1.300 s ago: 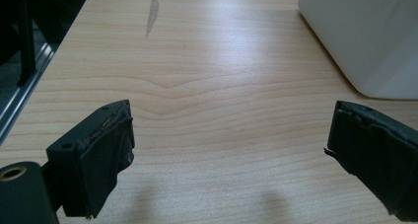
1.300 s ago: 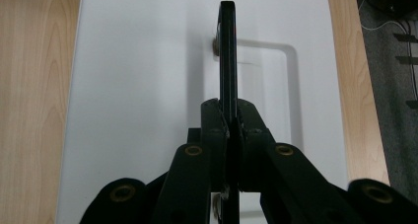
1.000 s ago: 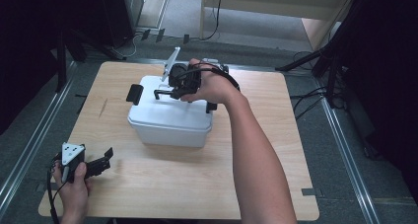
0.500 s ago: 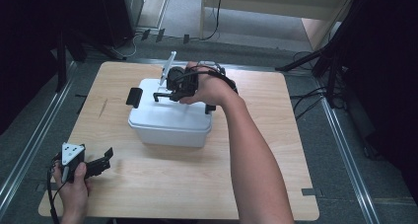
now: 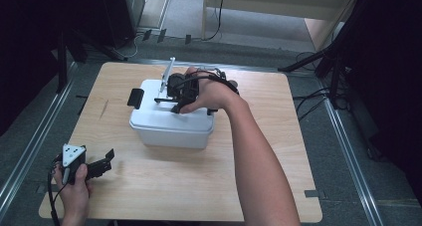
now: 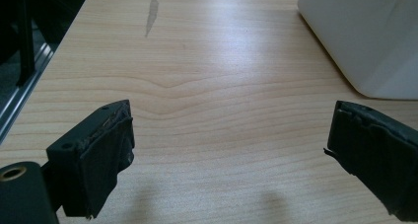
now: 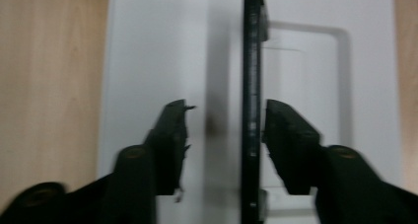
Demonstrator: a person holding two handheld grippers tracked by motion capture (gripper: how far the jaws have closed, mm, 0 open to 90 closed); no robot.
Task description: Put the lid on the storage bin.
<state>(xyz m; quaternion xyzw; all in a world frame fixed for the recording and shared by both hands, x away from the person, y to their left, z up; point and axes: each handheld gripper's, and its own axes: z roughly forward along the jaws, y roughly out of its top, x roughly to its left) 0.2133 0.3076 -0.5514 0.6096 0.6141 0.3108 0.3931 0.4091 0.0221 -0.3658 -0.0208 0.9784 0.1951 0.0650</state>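
While the white lidded storage box (image 5: 171, 121) is sitting at the table's (image 5: 278, 151) middle, the right gripper (image 7: 224, 130) is being held over its lid, pointing down, jaws just having been opening. The thin black carry handle (image 7: 252, 86) is standing between them, nearer the right-hand jaw, its long axis running straight away from the gripper. At the near left, the left gripper (image 5: 102, 162) is being held open and empty.

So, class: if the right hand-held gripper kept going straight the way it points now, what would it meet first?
The right hand-held gripper points down at the white box. It would probably meet the upright black handle between its parted jaws, then the lid; depth is unclear.
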